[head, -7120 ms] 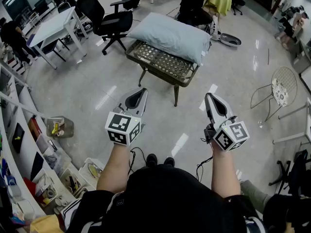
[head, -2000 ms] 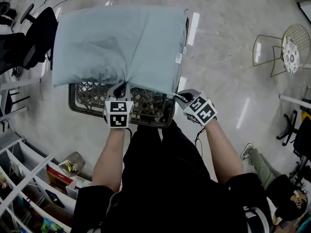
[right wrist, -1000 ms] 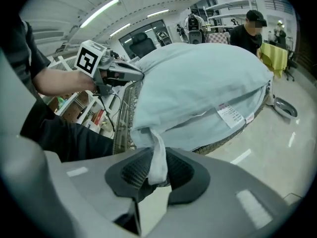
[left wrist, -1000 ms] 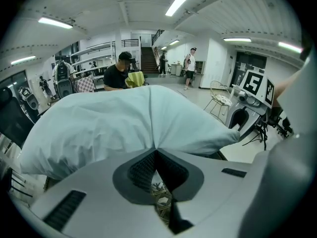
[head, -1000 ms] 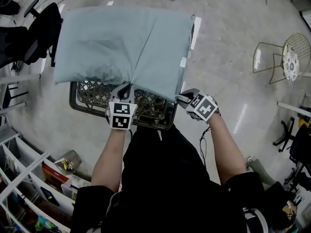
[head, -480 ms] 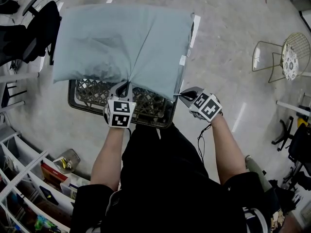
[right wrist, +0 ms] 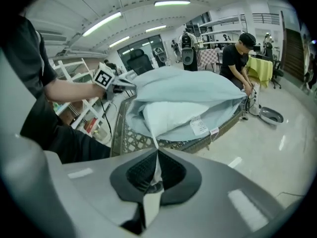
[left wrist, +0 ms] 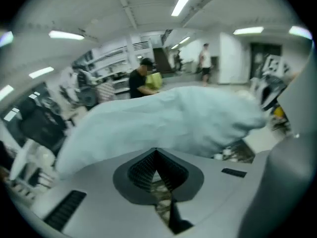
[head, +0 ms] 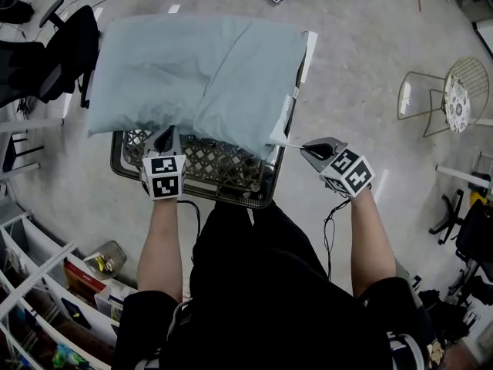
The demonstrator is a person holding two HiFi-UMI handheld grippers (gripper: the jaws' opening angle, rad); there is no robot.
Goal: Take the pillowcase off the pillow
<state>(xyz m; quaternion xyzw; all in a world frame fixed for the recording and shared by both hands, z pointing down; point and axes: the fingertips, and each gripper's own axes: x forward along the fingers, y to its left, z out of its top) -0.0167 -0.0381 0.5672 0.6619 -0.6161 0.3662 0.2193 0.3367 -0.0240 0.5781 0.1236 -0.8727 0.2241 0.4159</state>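
A low table with a woven lattice top stands on the pale floor straight in front of the person. Across its far part, and hanging over its back and left edges, lies the pillowcase, light blue and full. Its open end faces the right side of the table. There, in the right gripper view, the paler pillow shows inside the mouth of the cover. Two small labels hang at that opening.

The right gripper is off the table's right edge, just beside the near right corner of the pillowcase. Its jaws are closed on a thin edge of the cover's cloth. That cloth runs taut as a narrow strip from the jaw tips back to the open end.

The left gripper is over the near left part of the table, its tips at the pillowcase's near edge. Its jaws are pressed together. The left gripper view shows no cloth between them, only the lattice through the small gap behind the tips. The blue bulk of the cover lies just beyond.
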